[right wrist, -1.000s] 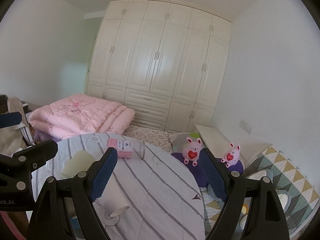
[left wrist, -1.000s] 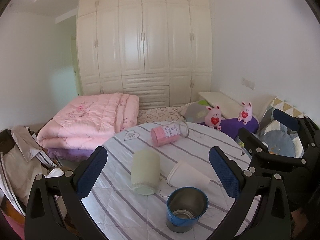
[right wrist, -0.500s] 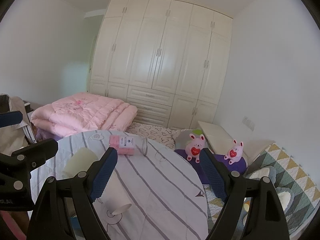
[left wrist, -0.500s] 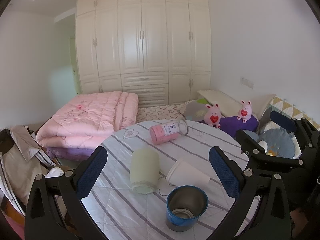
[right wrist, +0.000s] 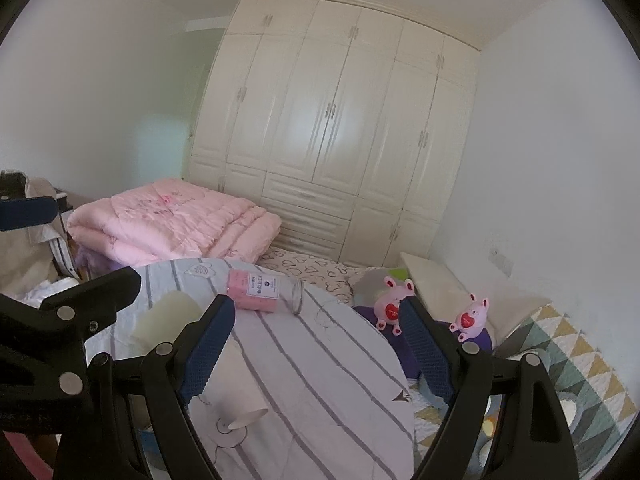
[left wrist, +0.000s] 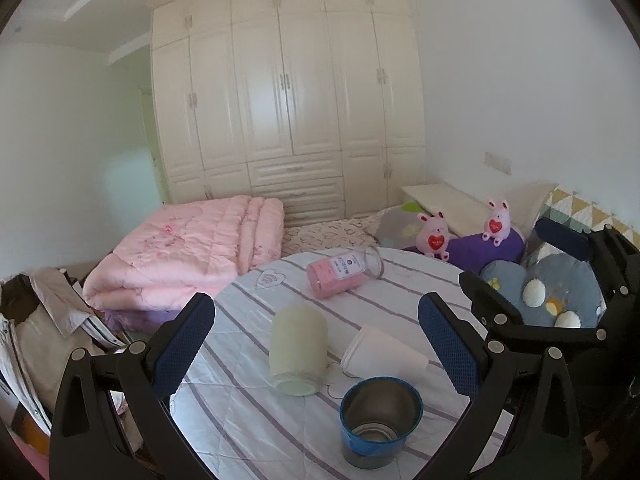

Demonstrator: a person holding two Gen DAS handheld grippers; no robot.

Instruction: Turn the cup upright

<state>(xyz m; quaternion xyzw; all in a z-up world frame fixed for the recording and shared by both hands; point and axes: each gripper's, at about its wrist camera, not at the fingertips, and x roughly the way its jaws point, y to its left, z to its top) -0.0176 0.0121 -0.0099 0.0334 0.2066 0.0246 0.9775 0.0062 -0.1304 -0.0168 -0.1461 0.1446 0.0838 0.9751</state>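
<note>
Three cups lie tipped near frame centre on a striped table (left wrist: 248, 412); the white paper cup (left wrist: 382, 354), light and crushable, suits a gentle mid-wall grip. Left gripper (left wrist: 316, 344) and right gripper (right wrist: 318, 350) both gape, empty.

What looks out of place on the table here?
Three containers lie tipped on the striped table: a pale green cup, a white cup and a pink jar. Only the blue cup stands upright.

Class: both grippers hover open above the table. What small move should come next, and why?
Probably lower the left gripper around the pale green cup: it lies on its side between the open fingers, while the blue cup already stands upright.
</note>
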